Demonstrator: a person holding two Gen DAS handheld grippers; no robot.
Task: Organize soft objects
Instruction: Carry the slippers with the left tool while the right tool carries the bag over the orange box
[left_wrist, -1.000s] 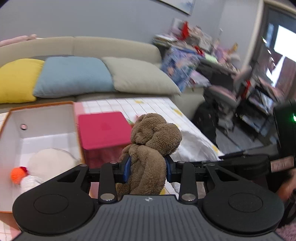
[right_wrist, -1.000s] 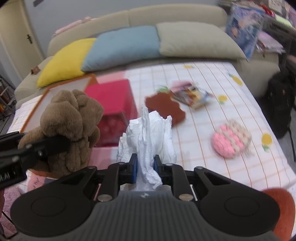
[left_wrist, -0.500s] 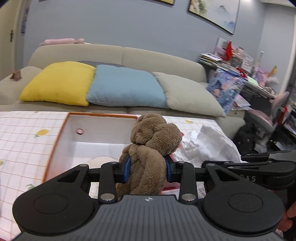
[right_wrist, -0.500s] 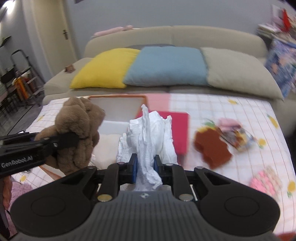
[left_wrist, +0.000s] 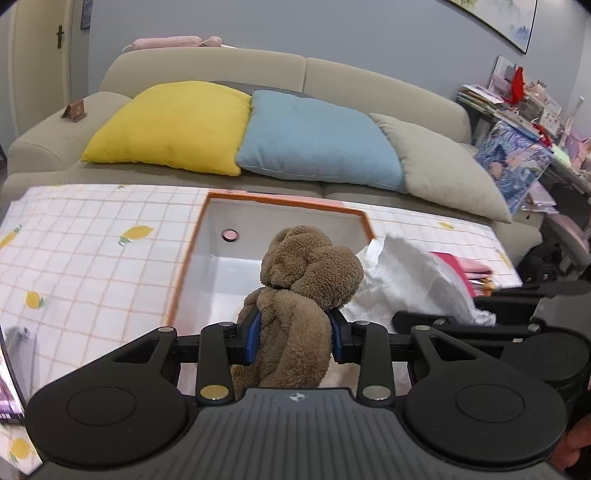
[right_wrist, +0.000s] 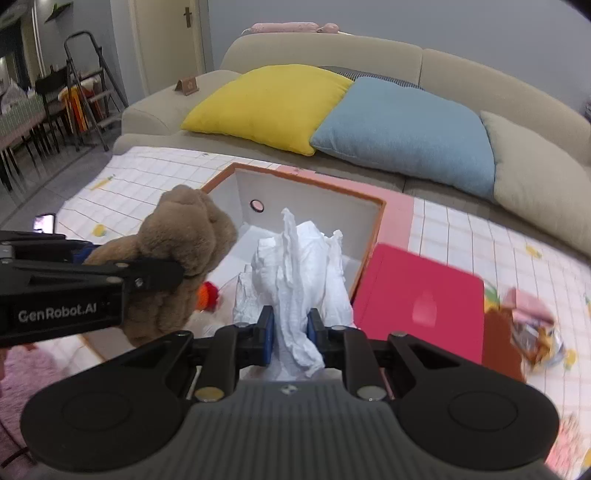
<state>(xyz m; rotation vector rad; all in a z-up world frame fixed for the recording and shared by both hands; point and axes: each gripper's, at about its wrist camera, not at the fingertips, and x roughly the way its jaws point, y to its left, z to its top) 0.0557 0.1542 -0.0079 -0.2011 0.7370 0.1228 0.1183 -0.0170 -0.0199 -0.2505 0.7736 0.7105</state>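
Note:
My left gripper (left_wrist: 293, 338) is shut on a brown plush toy (left_wrist: 306, 280) and holds it over the near side of a white box with an orange rim (left_wrist: 284, 201). The plush toy (right_wrist: 177, 254) also shows in the right wrist view, left of my right gripper (right_wrist: 290, 334). That gripper is shut on a crumpled white cloth (right_wrist: 301, 269) above the same box (right_wrist: 314, 184). The cloth (left_wrist: 410, 280) shows just right of the plush in the left wrist view. An orange soft toy (right_wrist: 207, 295) lies inside the box.
A red lidded bin (right_wrist: 421, 299) stands right of the box. A brown soft piece (right_wrist: 498, 339) and snack packets (right_wrist: 535, 332) lie further right on the lemon-print tablecloth (left_wrist: 92, 251). A sofa with yellow (left_wrist: 173, 125), blue and grey cushions is behind. A phone (right_wrist: 44, 221) lies left.
Both grippers have swung left with their loads. They now hang over the white box, and the red bin has slid to the right of view.

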